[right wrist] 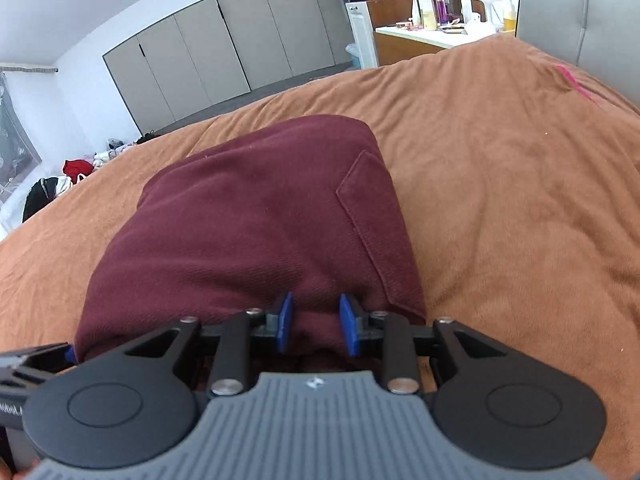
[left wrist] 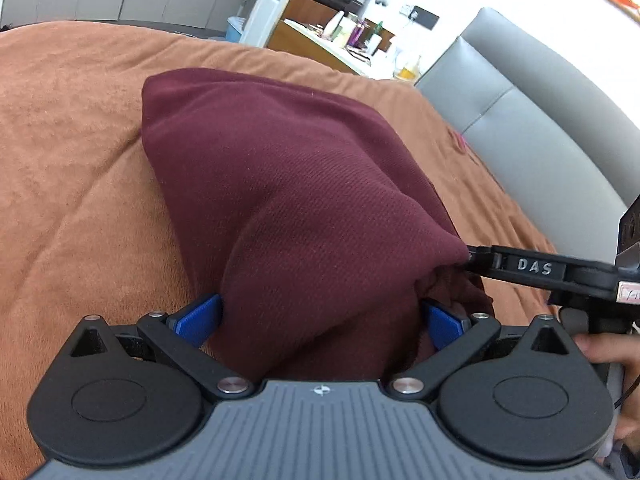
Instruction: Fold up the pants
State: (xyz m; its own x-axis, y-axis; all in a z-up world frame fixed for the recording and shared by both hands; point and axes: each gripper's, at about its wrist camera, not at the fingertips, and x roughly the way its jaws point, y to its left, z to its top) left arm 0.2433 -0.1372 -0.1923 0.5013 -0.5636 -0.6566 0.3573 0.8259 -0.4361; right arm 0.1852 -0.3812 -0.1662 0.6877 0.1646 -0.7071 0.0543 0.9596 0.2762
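**Ana:** We're on the bed (right wrist: 500, 160), brown blanket spread across it, and the maroon pants (right wrist: 256, 216) sit right in the middle, bunched into a thick wad. Both tools are at the near edge of it.

**Ben:** Look at the left hand-held gripper (left wrist: 320, 320). Its blue pads (left wrist: 200, 318) stand wide apart with a fat roll of fabric filling the whole gap. Straddling, I'd call it, and whether it's squeezing at all I can't tell.

**Ana:** And the right hand-held gripper (right wrist: 316, 324)?

**Ben:** Much narrower. Its pads sit close on either side of a ridge of cloth at the hem end, so it looks pinched on the pants. In the left view you see that same tool coming in from the side, its tip biting a corner of the fabric.

**Ana:** Why hold it that way?

**Ben:** My read: both tools take the near edge together so the layers stay stacked, ready to carry that edge over toward the far end. One grip alone would let the other side sag.

**Ana:** Describe the garment for us.

**Ben:** Deep wine red, a ribbed or twilled weave, heavy and soft. A patch pocket (right wrist: 372, 232) shows on the top layer, stitched outline clear. The far end is rounded and puffy, not a crisp crease, and the near end rises off the blanket where it's held.
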